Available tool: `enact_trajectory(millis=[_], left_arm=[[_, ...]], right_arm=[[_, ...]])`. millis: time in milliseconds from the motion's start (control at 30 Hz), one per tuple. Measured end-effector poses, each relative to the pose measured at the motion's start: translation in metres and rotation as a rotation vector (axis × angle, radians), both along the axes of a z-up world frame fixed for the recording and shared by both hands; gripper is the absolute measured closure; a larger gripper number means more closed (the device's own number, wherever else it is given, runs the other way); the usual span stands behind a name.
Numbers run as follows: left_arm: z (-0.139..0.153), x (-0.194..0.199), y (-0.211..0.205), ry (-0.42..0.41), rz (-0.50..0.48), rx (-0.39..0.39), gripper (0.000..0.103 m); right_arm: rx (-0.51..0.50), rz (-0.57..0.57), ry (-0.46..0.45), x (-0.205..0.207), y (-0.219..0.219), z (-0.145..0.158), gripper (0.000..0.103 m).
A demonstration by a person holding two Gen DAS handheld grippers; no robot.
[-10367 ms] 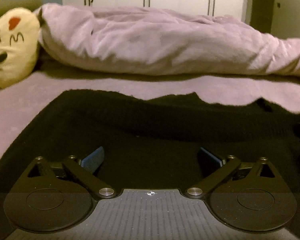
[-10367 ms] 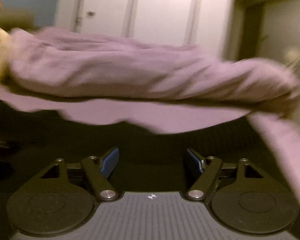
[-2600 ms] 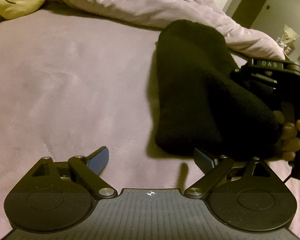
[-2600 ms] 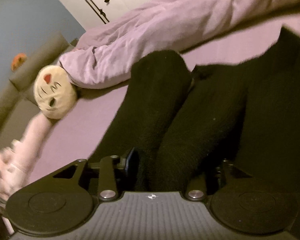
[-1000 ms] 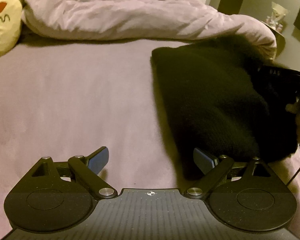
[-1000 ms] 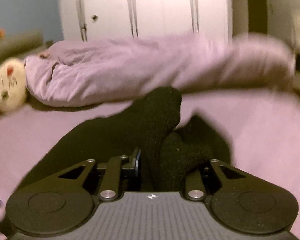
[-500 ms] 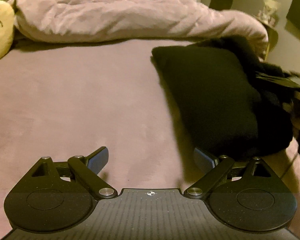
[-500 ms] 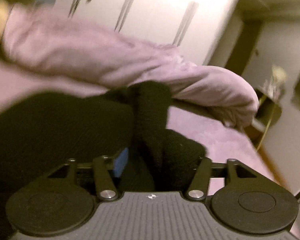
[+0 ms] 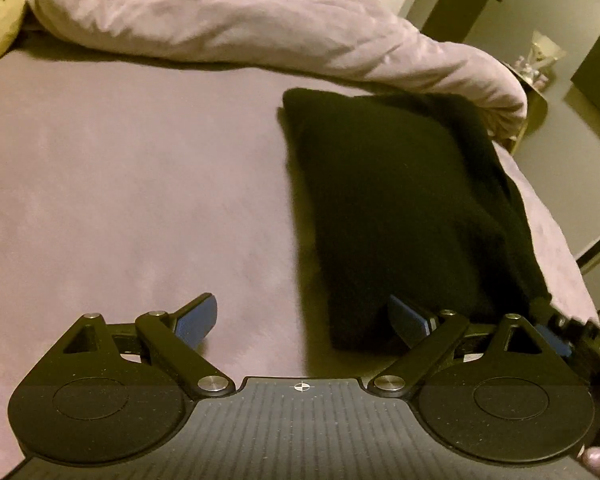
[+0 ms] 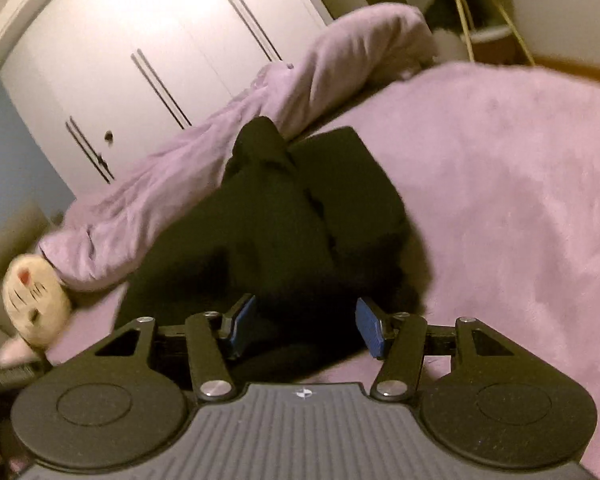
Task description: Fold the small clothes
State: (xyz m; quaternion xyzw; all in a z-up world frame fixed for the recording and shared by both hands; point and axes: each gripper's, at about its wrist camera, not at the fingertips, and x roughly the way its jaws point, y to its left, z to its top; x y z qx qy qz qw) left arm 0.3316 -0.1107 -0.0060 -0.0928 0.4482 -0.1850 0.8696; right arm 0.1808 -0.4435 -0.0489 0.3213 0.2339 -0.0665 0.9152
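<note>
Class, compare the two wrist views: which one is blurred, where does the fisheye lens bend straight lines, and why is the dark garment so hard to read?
Left wrist view: fairly sharp; the black garment is an almost featureless mass under dim, warm light, casting a soft shadow on the purple bed cover. Right wrist view: motion-blurred, the wardrobe doors glaring bright with curved handles, the horizon tilted.

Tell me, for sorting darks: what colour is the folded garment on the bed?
Plain black; the folded garment shows best in the left wrist view.
</note>
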Motion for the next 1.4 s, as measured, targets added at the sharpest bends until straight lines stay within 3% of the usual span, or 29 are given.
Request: enact_trajectory(millis=[67, 333, 367, 433, 467, 633, 767, 833, 967, 1100, 1167, 1267, 1400], left_arm=[[0.0, 0.0, 0.0, 0.003, 0.004, -0.006, 0.007], [0.002, 0.001, -0.007, 0.002, -0.007, -0.015, 0.007], [0.003, 0.0, -0.008, -0.008, -0.019, -0.006, 0.007], [0.005, -0.003, -0.012, -0.026, -0.051, 0.021, 0.007], [0.005, -0.003, -0.013, -0.032, -0.059, 0.03, 0.007], [0.015, -0.006, -0.013, -0.081, -0.061, 0.013, 0.007], [0.017, 0.014, -0.018, -0.065, -0.055, -0.017, 0.007], [0.013, 0.027, -0.022, -0.032, -0.071, -0.05, 0.007], [0.001, 0.055, -0.032, 0.067, -0.11, -0.121, 0.007], [-0.009, 0.073, -0.046, 0.105, -0.128, -0.143, 0.004], [-0.013, 0.078, -0.053, 0.118, -0.137, -0.138, 0.002], [-0.019, 0.086, -0.064, 0.129, -0.16, -0.119, 0.001], [-0.031, 0.099, -0.068, 0.178, -0.139, -0.153, 0.002]], right_arm=[[0.055, 0.001, -0.036, -0.002, -0.005, 0.0, 0.047], [0.373, -0.011, -0.028, 0.034, -0.025, -0.039, 0.048], [0.383, -0.021, -0.029, 0.036, -0.022, -0.04, 0.052], [0.371, -0.037, -0.013, 0.04, -0.021, -0.04, 0.073], [0.353, -0.029, -0.013, 0.038, -0.02, -0.038, 0.089], [0.336, -0.012, -0.134, 0.011, -0.025, -0.023, 0.091], [0.294, -0.025, 0.01, 0.018, -0.027, -0.047, 0.09], [0.262, 0.001, 0.012, 0.019, -0.024, -0.048, 0.088], [0.177, 0.037, 0.031, 0.011, -0.024, -0.024, 0.059], [0.088, 0.029, 0.009, 0.003, -0.037, -0.005, 0.038], [0.059, -0.025, 0.03, 0.007, -0.05, 0.002, 0.036], [0.088, -0.048, 0.008, 0.013, -0.07, 0.004, 0.029], [0.239, 0.089, 0.066, 0.058, -0.087, -0.025, 0.028]])
